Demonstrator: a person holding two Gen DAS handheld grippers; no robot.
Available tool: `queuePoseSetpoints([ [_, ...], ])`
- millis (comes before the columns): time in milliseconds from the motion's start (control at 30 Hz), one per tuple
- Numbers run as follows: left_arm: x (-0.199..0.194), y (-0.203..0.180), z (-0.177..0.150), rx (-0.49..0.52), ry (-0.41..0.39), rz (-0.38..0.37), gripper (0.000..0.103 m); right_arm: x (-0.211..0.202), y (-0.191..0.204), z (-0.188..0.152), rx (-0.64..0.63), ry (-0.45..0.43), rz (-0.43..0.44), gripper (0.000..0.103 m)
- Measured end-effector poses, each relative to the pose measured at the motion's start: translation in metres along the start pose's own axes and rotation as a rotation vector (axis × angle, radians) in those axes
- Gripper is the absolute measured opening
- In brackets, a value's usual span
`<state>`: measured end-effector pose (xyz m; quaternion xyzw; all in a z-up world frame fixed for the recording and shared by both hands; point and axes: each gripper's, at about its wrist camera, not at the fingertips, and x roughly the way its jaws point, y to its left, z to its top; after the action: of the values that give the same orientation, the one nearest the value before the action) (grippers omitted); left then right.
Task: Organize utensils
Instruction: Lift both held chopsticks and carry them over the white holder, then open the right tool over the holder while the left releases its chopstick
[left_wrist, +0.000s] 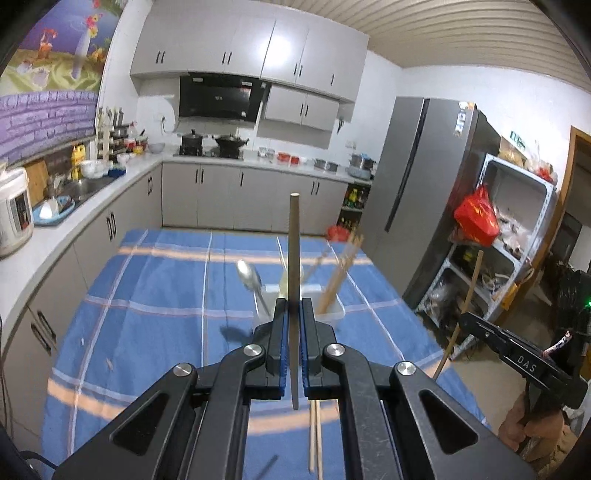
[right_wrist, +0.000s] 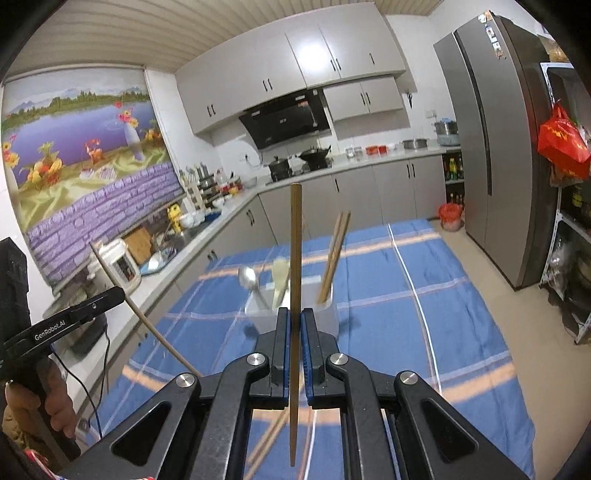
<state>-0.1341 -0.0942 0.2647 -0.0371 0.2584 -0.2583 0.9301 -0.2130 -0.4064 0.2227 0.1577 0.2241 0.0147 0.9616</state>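
Kitchen table under blue plaid cloth (left_wrist: 155, 295) carried a white plastic utensil holder (right_wrist: 325, 314) near its far edge. Left gripper (left_wrist: 294, 325) and right gripper (right_wrist: 295, 332) each pinched one wooden chopstick (left_wrist: 294, 258) upright. Judged best: tips lowered together into the chopstick compartment, released after seating.

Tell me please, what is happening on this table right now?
A person holds two grippers above a blue checked tablecloth. The left gripper is shut on one chopstick, and the right gripper on another chopstick. Ahead stands a white holder with a metal spoon and more chopsticks inside.
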Motion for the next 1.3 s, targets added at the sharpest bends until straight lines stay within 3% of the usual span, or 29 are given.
queuePoseSetpoints([
  [333,0.081,0.004,0.077,0.061,-0.022,0.036,0.005,0.075,0.006,0.075,0.026,-0.112,-0.003,0.006],
  [567,0.161,0.016,0.088,0.074,0.049,0.039,0.005,0.154,0.004,0.102,0.007,-0.117,-0.083,0.006],
  [733,0.213,0.026,0.070,0.056,0.149,0.025,0.005,0.203,-0.011,0.082,0.010,-0.011,-0.134,0.006],
  [867,0.231,0.030,0.056,0.046,0.188,0.002,0.005,0.221,-0.024,0.063,0.029,0.065,-0.141,0.006],
  [1133,0.237,0.037,0.046,0.018,0.218,-0.024,0.006,0.228,-0.032,0.042,0.043,0.125,-0.128,0.007],
  [1300,0.226,0.039,0.046,0.004,0.210,-0.030,0.007,0.220,-0.031,0.040,0.050,0.131,-0.130,0.016],
])
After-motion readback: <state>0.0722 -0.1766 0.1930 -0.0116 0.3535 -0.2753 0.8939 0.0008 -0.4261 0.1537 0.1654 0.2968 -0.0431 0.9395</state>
